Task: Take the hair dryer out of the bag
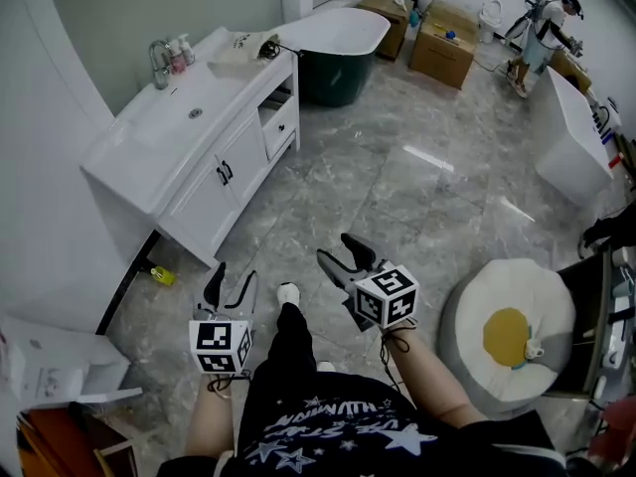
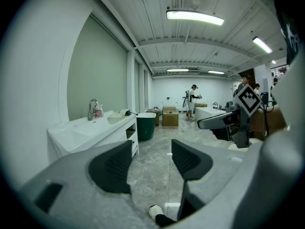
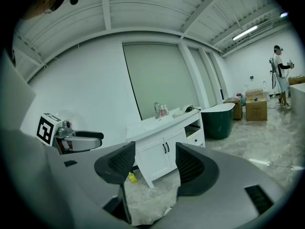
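Note:
A pale bag (image 1: pixel 237 52) lies on the far right end of a white vanity counter (image 1: pixel 149 137), with a dark hair dryer (image 1: pixel 268 48) showing at its mouth and a cord hanging off. In the left gripper view the bag (image 2: pixel 116 119) and hair dryer (image 2: pixel 125 112) are small and far off. They also appear in the right gripper view, bag (image 3: pixel 182 111) behind the faucet. My left gripper (image 1: pixel 231 286) and right gripper (image 1: pixel 346 258) are held over the floor by my legs, well short of the vanity. Both stand open and empty: left (image 2: pixel 151 163), right (image 3: pixel 155 165).
A faucet (image 1: pixel 159 63) and bottles stand by the sink. A dark green bathtub (image 1: pixel 338 58), cardboard boxes (image 1: pixel 442 43) and a person (image 1: pixel 542 38) are at the back. A white tub (image 1: pixel 571 142) and round cushion (image 1: pixel 507 331) sit right. A yellow item (image 1: pixel 162 276) lies under the vanity.

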Motion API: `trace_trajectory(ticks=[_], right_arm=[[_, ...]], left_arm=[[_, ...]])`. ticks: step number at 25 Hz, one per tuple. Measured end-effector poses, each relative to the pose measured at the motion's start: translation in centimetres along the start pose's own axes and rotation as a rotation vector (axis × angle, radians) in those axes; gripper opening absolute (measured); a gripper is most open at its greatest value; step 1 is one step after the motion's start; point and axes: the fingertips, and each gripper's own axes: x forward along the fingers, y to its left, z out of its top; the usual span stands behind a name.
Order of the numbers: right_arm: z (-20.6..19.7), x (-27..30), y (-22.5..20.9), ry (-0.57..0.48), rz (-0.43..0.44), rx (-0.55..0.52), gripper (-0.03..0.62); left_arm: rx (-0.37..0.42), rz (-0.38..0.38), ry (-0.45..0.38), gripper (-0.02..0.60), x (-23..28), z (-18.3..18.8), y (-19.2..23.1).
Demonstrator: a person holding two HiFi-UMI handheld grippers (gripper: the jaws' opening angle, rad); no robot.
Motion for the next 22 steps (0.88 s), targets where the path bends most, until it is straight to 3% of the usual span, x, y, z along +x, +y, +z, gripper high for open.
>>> trace_trajectory(ticks=[1,6,14,22], right_arm=[[0.0,0.9,-0.8,0.012,-0.01,0.0,0.261],[1.1,5.9,-5.6,0.05,-0.064,0.023,0.31],[7.5,16.6,-12.1,0.073,-0.111,-0.01,0.31],[13.3,25.3,-16.2,0.055,-0.158,-0.019,0.305]], left_arm=[[-0.003,-0.004,0.0,0.282,1.3,0.0,0.8],[-0.039,0.004,-0.018,0.347,8.2,0.6,5.1],[-0.081,-0.014,-0.011,0.354,19.5,3.6,13.0],[-0.069,-0.045,-0.023,0.353,27.6,7.1,19.4]])
